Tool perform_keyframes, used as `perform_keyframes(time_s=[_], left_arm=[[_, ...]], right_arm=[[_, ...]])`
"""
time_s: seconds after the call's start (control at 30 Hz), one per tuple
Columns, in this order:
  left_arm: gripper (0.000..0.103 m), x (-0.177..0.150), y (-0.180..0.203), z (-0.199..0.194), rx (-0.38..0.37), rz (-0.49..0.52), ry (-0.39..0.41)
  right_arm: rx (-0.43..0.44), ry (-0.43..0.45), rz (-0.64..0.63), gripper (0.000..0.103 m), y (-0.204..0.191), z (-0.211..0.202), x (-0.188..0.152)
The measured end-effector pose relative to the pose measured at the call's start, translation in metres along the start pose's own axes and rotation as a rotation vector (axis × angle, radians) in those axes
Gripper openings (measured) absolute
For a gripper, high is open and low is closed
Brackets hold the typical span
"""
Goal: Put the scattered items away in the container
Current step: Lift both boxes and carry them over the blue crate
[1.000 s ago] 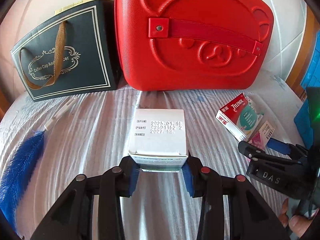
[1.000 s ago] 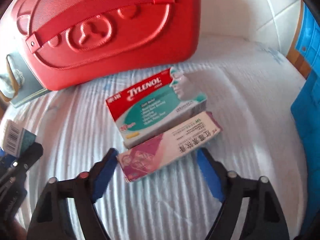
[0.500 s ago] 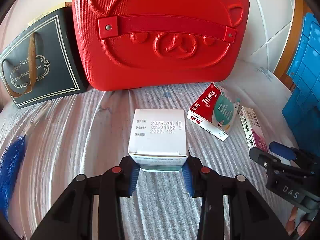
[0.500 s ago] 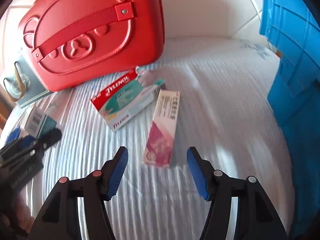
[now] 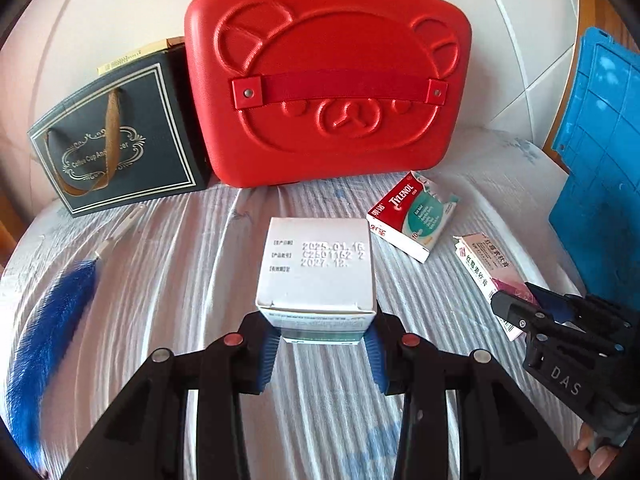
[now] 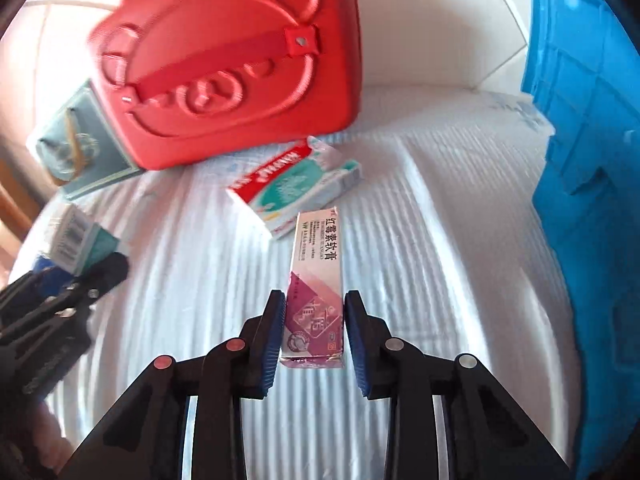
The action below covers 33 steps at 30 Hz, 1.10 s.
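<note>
Through my left wrist view, my left gripper clamps one white box between part-open fingers, its lower end hidden behind them; the Tylenol box lies ahead to their right. Through my right, my right gripper is closing narrowly around one pink ointment box, the blue container cut off at the right.
</note>
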<state>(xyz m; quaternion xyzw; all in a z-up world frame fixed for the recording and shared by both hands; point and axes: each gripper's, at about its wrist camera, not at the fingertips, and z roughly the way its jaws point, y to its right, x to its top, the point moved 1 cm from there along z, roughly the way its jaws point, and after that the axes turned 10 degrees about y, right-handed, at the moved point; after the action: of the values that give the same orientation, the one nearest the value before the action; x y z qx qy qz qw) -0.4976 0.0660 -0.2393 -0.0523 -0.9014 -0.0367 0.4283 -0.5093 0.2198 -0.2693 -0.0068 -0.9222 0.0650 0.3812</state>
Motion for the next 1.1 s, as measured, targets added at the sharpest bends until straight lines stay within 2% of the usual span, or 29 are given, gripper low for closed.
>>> perform_keyframes(time_s=[0.13,0.33,0.47,0.63,0.83,0.97,1.1], left_arm=[[0.037,0.0,-0.003,-0.056,0.008,-0.002,0.04],[0.037,0.002,-0.015,-0.166,0.03,-0.012,0.15],[0.037,0.006,-0.013,-0.233,0.022,-0.019,0.23],[0.037,0.012,0.008,-0.298,-0.015,0.008,0.327],[0.037,0.024,0.063,-0.348,-0.102,0.05,0.415],[0.037,0.031,0.125,-0.37,-0.188,0.091,0.46],[0.037,0.036,0.204,-0.385,-0.268,0.129,0.498]], right_arm=[[0.043,0.054,-0.037,0.03,-0.022,-0.054,-0.001],[0.097,0.186,-0.072,0.03,-0.059,-0.161,-0.004],[0.102,0.284,-0.087,0.03,-0.074,-0.243,-0.007],[0.083,0.391,-0.085,0.03,-0.071,-0.327,-0.009],[0.02,0.479,-0.06,0.03,-0.034,-0.399,-0.013],[-0.053,0.547,-0.014,0.03,0.022,-0.445,-0.016],[-0.147,0.597,0.015,0.03,0.091,-0.481,-0.018]])
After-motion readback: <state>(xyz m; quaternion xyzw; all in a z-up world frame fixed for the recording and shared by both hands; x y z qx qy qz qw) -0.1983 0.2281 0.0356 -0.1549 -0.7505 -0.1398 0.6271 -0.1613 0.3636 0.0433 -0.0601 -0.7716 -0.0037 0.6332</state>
